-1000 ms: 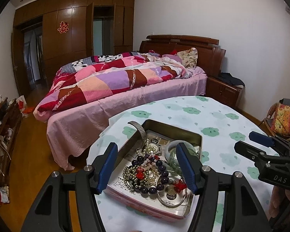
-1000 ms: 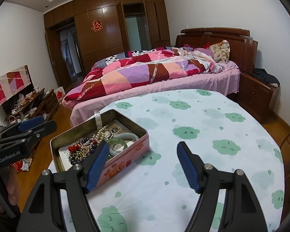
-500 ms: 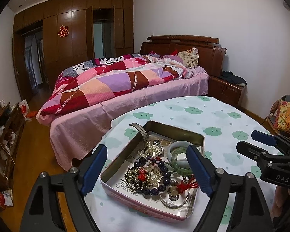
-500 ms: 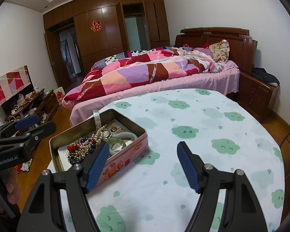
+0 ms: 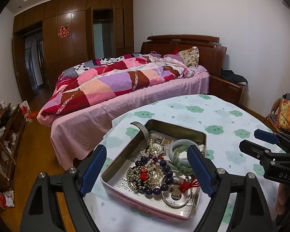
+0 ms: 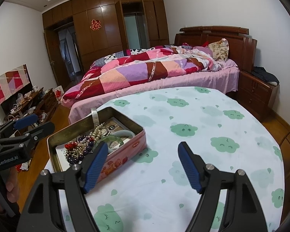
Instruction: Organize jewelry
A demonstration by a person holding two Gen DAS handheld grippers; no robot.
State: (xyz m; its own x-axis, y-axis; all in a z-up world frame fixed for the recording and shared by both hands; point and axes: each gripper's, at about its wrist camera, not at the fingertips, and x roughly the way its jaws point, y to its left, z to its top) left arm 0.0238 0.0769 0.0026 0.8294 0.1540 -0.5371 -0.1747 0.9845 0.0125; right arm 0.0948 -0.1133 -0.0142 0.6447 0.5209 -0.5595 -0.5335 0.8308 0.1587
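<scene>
Your left gripper hangs over the pink tin on the bench, jaws wide and empty; right gripper empty, jaws opening. Pick one loose piece, like the jade bangle, not the tangle.

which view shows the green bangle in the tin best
The left wrist view: it looks down into the tin, so the green bangle shows as nearly a full ring beside a paler bangle. In the right wrist view the green bangle is seen edge-on, partly hidden behind the right gripper's finger.
</scene>
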